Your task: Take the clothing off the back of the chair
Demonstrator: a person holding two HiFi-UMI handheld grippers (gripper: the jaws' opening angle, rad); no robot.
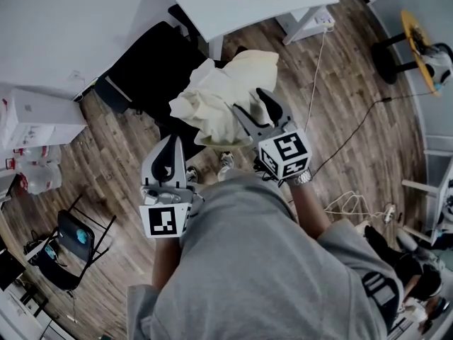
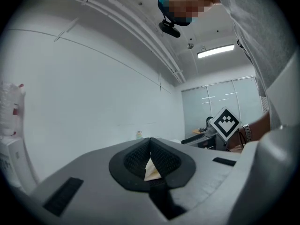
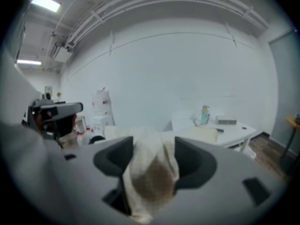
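Two grippers logged | right gripper [image 1: 252, 105]: jaws are spread wide, cream clothing [image 1: 212, 98] is draped loosely between them | left gripper [image 1: 170, 143]: jaws are closed, kept just beside clothing.

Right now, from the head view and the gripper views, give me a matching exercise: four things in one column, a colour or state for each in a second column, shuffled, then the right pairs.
Column one:
1. garment
2. chair
3. desk
4. right gripper

Column two:
A. white, at the top of the head view
B. fingers apart, garment between them
C. cream, bunched up
D. black, under the garment

Pairs: 1-C, 2-D, 3-A, 4-B.
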